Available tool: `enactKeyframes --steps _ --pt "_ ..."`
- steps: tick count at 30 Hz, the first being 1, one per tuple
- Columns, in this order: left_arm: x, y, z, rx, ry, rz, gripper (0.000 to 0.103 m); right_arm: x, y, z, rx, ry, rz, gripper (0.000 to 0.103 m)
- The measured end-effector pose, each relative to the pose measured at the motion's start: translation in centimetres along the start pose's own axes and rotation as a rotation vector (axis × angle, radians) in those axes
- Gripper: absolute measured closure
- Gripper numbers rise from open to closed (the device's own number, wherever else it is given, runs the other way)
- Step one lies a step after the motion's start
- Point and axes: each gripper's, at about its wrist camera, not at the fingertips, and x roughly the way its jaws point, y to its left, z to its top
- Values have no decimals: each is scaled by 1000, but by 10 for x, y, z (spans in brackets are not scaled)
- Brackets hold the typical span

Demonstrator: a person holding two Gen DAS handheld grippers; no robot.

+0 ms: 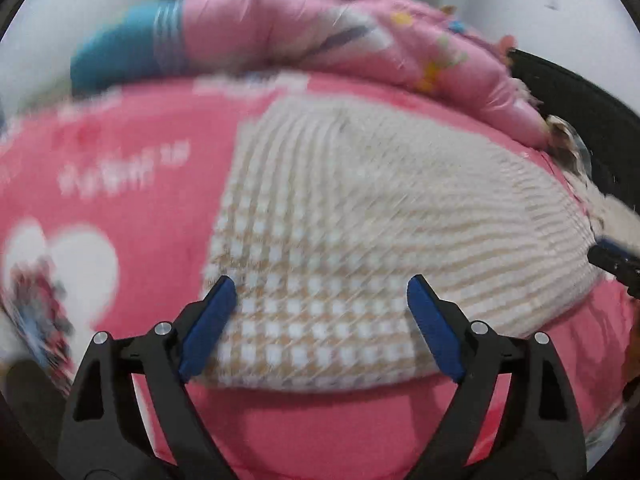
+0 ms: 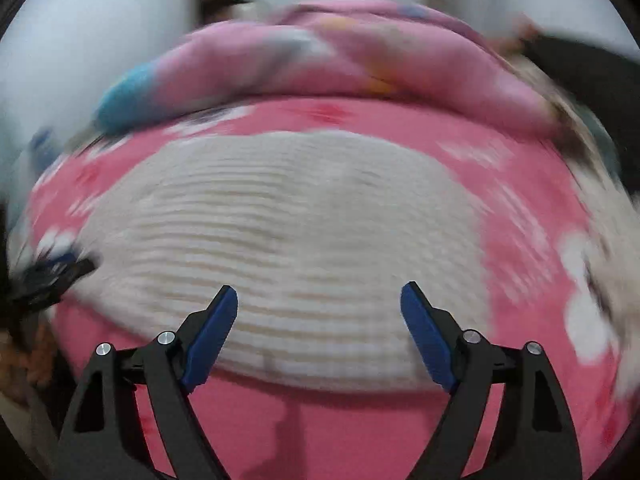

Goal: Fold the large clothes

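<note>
Left wrist view: checked garment (image 1: pixel 360 248) folded on pink bedcover (image 1: pixel 140 200).
Left gripper (image 1: pixel 320 292) and right gripper (image 2: pixel 318 300) gape wide, holding nothing.

Both views are smeared by motion blur. In the left wrist view the white lettering (image 1: pixel 120 168) on the pink bedcover (image 1: pixel 160 208) at 9 o'clock is unreadable, and the heart picture (image 1: pixel 44 280) at 8 o'clock runs off the edge. A dark object (image 1: pixel 616 260) at 3 o'clock is cut off. In the right wrist view a black shape (image 2: pixel 44 276) at 9 o'clock is too blurred to identify, as are the padded pink jacket's (image 2: pixel 320 56) prints at 12 o'clock
</note>
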Motion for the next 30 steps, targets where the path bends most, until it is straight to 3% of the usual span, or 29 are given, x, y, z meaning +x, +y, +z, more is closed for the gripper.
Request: enactKeyframes --steps 2,4,6,10,17,23,30 --pt "-2 -5 -7 24 -25 23 19 37 -40 -17 152 141 64 20" --pt "-5 -16 -9 55 -16 62 18 31 -39 -18 131 123 57 20" --pt "-13 -17 -11 27 -11 52 18 21 -26 -9 81 125 17 20" --pt "-44 -20 -15 -24 -44 39 17 -9 -1 1 70 60 53 14" --pt "-100 -52 -13 5 -148 108 8 -53 35 -28 -24 -40 38 7" --pt "-131 -72 -9 33 -208 170 8 -80 48 -32 -48 -142 -49 7" --pt "-148 -85 -10 38 -221 250 8 -103 65 -37 -102 -225 -146 7"
